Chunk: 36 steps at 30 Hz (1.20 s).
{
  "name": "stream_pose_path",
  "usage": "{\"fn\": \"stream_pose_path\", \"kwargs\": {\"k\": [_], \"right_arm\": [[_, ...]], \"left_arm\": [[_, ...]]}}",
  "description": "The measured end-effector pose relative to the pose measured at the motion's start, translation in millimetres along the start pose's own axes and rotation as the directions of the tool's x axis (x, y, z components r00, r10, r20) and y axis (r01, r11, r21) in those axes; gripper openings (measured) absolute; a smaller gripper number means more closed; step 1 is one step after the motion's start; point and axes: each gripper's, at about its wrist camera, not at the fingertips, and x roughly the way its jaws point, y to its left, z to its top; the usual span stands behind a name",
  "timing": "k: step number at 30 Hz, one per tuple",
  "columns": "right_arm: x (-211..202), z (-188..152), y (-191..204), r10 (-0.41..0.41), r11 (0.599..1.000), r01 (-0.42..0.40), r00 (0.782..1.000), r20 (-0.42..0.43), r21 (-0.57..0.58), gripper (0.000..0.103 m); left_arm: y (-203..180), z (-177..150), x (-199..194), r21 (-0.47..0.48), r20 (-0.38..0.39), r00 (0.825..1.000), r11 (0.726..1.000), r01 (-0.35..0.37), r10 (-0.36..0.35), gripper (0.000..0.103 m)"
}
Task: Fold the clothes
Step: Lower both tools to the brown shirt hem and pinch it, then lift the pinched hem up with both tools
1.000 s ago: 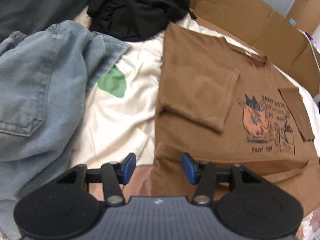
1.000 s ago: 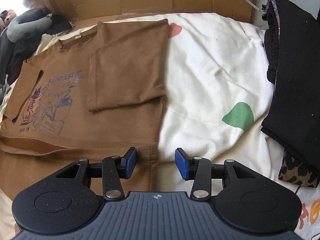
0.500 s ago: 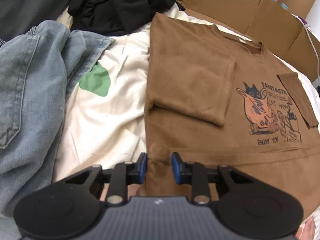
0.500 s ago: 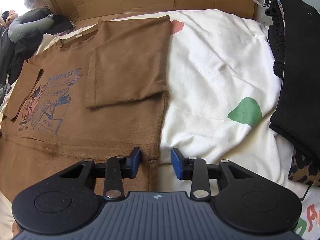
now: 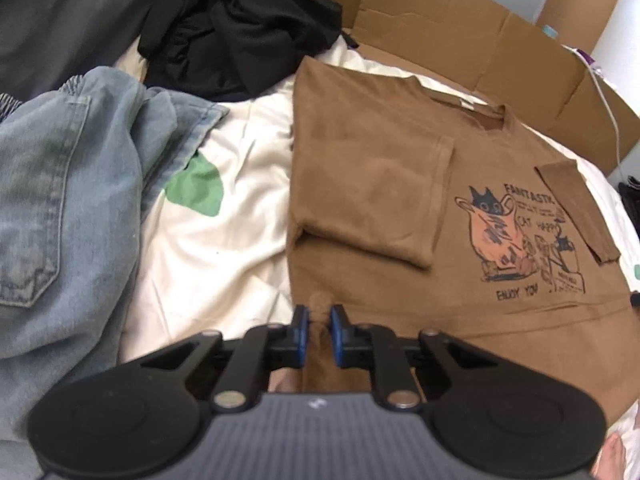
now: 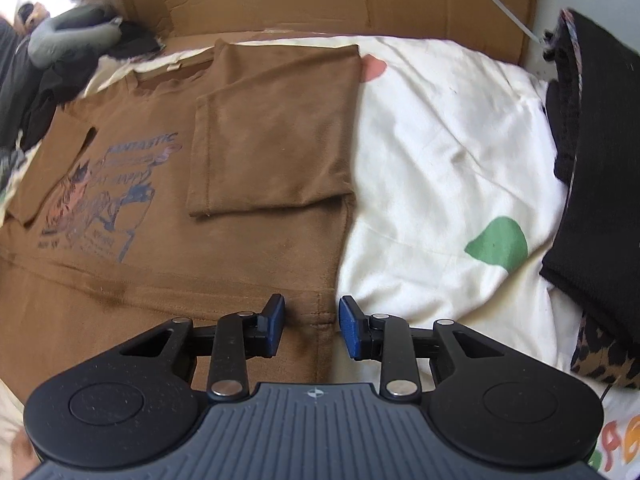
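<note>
A brown T-shirt (image 5: pixel 384 184) with a cat print lies face up on a cream bed sheet (image 5: pixel 224 240), both sleeves folded inward. My left gripper (image 5: pixel 318 322) is shut on the shirt's bottom left hem corner, a bunch of brown cloth pinched between its blue pads. In the right wrist view the same T-shirt (image 6: pixel 256 168) fills the left half. There my right gripper (image 6: pixel 311 322) stands open, its fingers straddling the bottom right hem corner, left pad over the cloth, right pad over the sheet (image 6: pixel 440 168).
Light blue jeans (image 5: pixel 68 200) lie heaped left of the shirt, with dark clothes (image 5: pixel 240 36) behind them. Folded black garments (image 6: pixel 592 184) are stacked at the right. Flattened cardboard (image 5: pixel 460 32) lines the far edge. A white cable (image 6: pixel 496 0) runs over it.
My left gripper went from open to shut on the hem corner and pulled it up a little. My right gripper moved down and narrowed around the other hem corner but remains open.
</note>
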Motion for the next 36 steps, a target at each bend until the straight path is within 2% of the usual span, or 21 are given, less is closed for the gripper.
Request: {"fn": "stream_pose_path", "kwargs": {"k": [2, 5, 12, 17, 22, 26, 29, 33, 36], "right_arm": [[1.0, 0.1, 7.9, -0.03, 0.998, 0.03, 1.0, -0.007, -0.056, 0.015], [-2.4, 0.4, 11.2, -0.049, 0.996, 0.049, 0.999, -0.007, -0.069, 0.009], [-22.6, 9.5, 12.8, -0.075, 0.996, 0.076, 0.997, 0.022, -0.055, 0.008], [-22.0, 18.0, -0.2, -0.072, 0.997, 0.071, 0.997, 0.031, 0.027, 0.007], [-6.7, 15.6, -1.6, -0.062, 0.998, 0.062, 0.998, 0.007, 0.015, 0.008], [-1.0, 14.9, -3.4, -0.048, 0.998, 0.048, 0.999, 0.0, 0.027, 0.008], [2.0, 14.1, -3.9, -0.043, 0.998, 0.043, 0.999, -0.011, 0.035, 0.008], [0.7, 14.0, -2.6, -0.044, 0.998, 0.044, 0.999, -0.007, 0.033, 0.008], [-3.8, 13.8, 0.4, -0.044, 0.999, 0.044, 0.999, 0.0, 0.025, 0.008]], "left_arm": [[-1.2, 0.8, -2.6, 0.001, 0.011, 1.0, 1.0, 0.007, -0.007, 0.011], [-1.0, 5.1, -10.8, -0.016, 0.038, 0.999, 0.999, 0.032, -0.031, 0.008], [-1.1, 11.6, -24.2, 0.001, 0.058, 0.998, 0.999, 0.039, -0.039, 0.007], [12.4, 6.0, -18.6, -0.066, 0.072, 0.997, 0.997, 0.04, -0.035, 0.006], [16.0, -1.8, -2.3, -0.081, 0.037, 0.996, 0.994, 0.08, -0.077, 0.008], [15.7, -6.2, 11.8, -0.063, 0.001, 0.994, 0.992, 0.114, -0.114, 0.017], [14.1, -8.3, 18.5, -0.042, -0.012, 0.993, 0.992, 0.115, -0.116, 0.018], [10.8, -6.4, 14.2, -0.016, 0.001, 0.996, 0.996, 0.091, -0.091, 0.015], [9.5, -3.9, 7.0, -0.006, 0.004, 0.996, 0.996, 0.088, -0.088, 0.007]]}}
